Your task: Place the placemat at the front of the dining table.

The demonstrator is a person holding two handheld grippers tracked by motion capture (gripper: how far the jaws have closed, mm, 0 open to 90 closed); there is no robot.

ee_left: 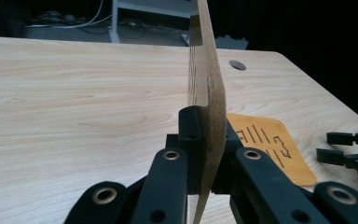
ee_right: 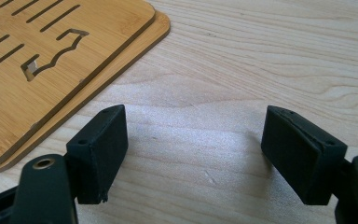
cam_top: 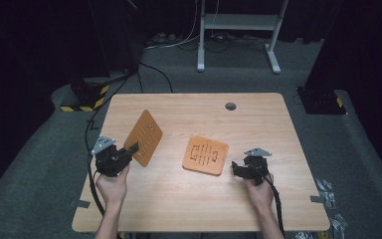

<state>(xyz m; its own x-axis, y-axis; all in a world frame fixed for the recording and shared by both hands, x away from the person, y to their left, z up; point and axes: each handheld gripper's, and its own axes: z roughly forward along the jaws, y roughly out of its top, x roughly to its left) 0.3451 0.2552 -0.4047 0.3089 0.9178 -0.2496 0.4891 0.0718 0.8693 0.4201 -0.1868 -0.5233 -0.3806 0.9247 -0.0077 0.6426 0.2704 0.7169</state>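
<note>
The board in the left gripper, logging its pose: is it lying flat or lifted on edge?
On edge. The left gripper clamps the board at its lower edge, lifted off the table.

The pale wooden table (cam_top: 189, 199) spreads beneath both sets of jaws. Far ahead of the jaws of the left gripper (cam_top: 132, 148), a little to their right, a round grey hole (cam_top: 230, 106) sits near the table's far edge. Beyond that edge, on grey carpet (cam_top: 179, 74), stands a white metal frame (cam_top: 273, 55) with cables (cam_top: 179, 42) bunched near its foot. A yellow-and-black striped base (cam_top: 87, 102) stands well beyond the left jaws, off to their left. Behind the jaws of the right gripper (cam_top: 235, 167), off the table's near right corner, lie small clear packets (cam_top: 328, 191).
</note>
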